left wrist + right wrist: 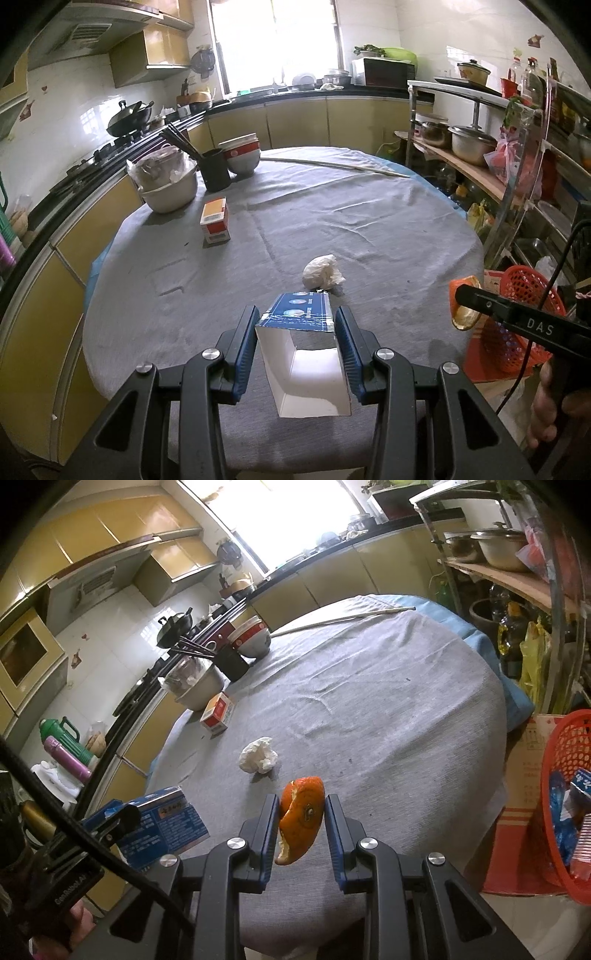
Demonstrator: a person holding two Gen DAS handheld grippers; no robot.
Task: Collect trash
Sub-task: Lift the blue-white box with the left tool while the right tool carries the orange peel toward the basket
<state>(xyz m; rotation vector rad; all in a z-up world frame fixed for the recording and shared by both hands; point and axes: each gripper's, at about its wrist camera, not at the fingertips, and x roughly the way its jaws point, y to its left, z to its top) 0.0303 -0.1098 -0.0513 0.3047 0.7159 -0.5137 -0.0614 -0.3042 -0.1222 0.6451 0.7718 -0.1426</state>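
My left gripper (295, 325) is shut on an open blue and white carton (301, 354), held above the near edge of the grey-clothed table (351, 229). The same blue carton (166, 823) appears at the lower left of the right wrist view. My right gripper (301, 808) is shut on a curled orange peel (301, 821); that peel (463, 302) also shows at the right of the left wrist view. A crumpled white tissue (321, 273) (258, 755) lies on the cloth just beyond both grippers. A small red and white box (215, 221) (218, 710) stands farther back on the left.
A red mesh basket (561, 797) (517, 317) holding blue wrappers stands on a cardboard box off the table's right edge. Metal bowls (168, 184), a black chopstick holder (216, 170), stacked bowls (242, 155) and a long stick (332, 164) sit at the far side. Shelves with pots (472, 144) stand on the right.
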